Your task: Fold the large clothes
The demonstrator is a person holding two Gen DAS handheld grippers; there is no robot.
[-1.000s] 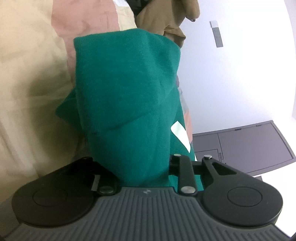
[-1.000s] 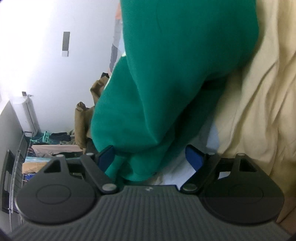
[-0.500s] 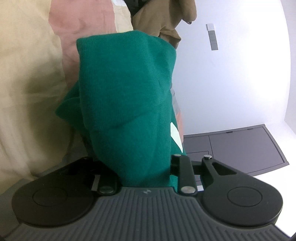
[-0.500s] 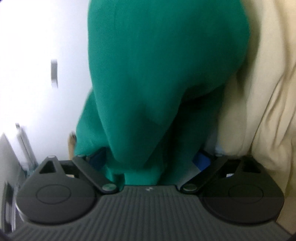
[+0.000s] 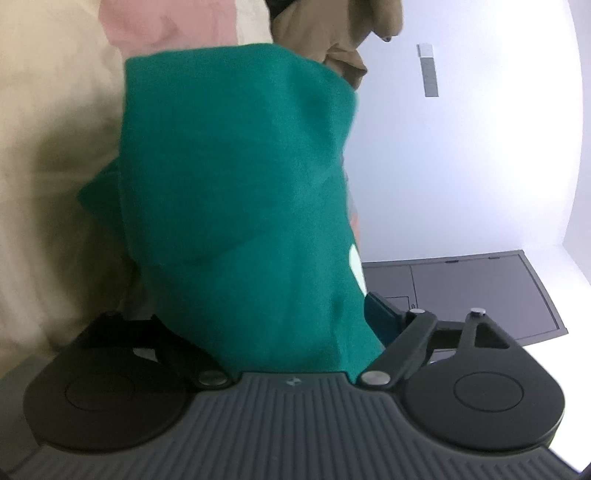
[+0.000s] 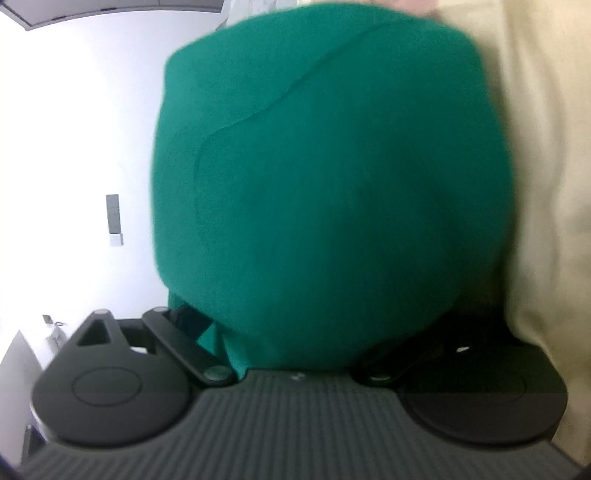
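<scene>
A green garment (image 5: 229, 166) lies bunched in folds on a beige bed sheet (image 5: 44, 147) and reaches back between the jaws of my left gripper (image 5: 266, 314). Those jaws are opening, their linkages spread wide; one blue pad (image 5: 376, 314) shows beside the cloth's right edge, and the other is hidden under the fabric. In the blurred right wrist view the same green garment (image 6: 325, 177) fills the middle. My right gripper (image 6: 314, 325) is also opening, with the cloth lying loose between its arms and covering both fingertips.
A pink cloth (image 5: 166, 26) and a brown garment (image 5: 332, 29) lie beyond the green one. A dark grey cabinet (image 5: 480, 288) stands against the white wall, which carries a switch plate (image 5: 428, 70). The beige sheet (image 6: 546, 147) runs along the right.
My left gripper's jaws have swung from a narrow pinch on the green cloth to wide apart. The right gripper has rolled and widened further; the garment now fills its view.
</scene>
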